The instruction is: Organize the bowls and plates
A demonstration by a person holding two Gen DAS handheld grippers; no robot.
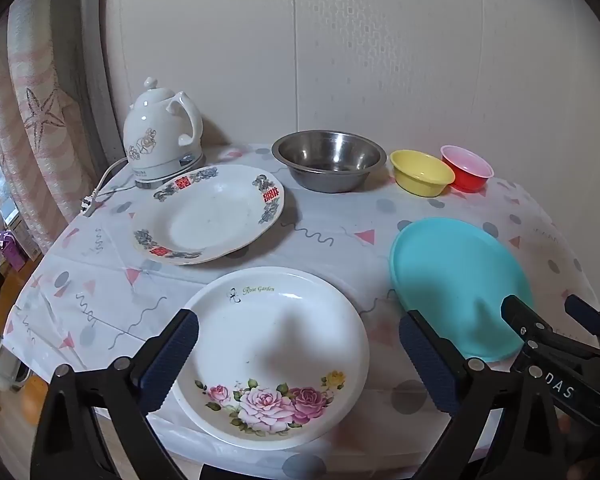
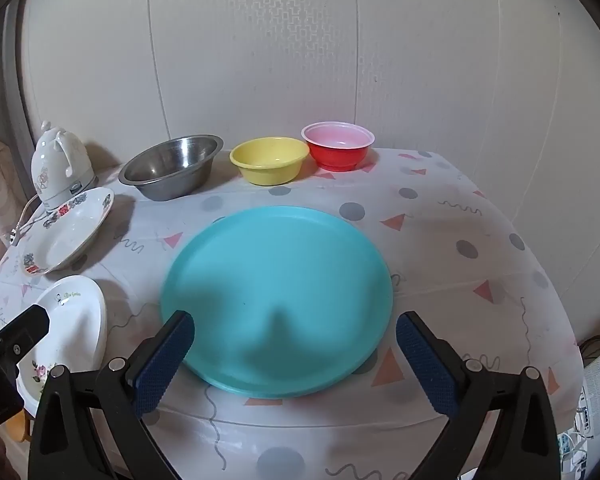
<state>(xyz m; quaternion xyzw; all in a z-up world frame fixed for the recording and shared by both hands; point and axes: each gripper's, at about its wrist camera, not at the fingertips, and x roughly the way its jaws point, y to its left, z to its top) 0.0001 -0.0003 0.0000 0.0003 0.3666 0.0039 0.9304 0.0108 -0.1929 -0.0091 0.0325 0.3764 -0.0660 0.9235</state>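
Claws spread wide: left claw (image 1: 298,354) above rose plate (image 1: 274,356), right claw (image 2: 294,354) above teal plate (image 2: 276,300); kettle (image 1: 162,132), steel bowl (image 1: 328,160) on the far counter (image 1: 332,248).

Teal plate (image 2: 276,280) sitting plain; white plate (image 1: 276,344) showing pink roses; other white plate (image 1: 208,216) wearing red-blue rim motifs; steel bowl (image 1: 328,160), yellow bowl (image 2: 270,160), red bowl (image 2: 338,146) showing pink inside.

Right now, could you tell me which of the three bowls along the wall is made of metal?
The steel bowl, leftmost and largest of the row, beside the kettle; the yellow bowl and red bowl look plastic.
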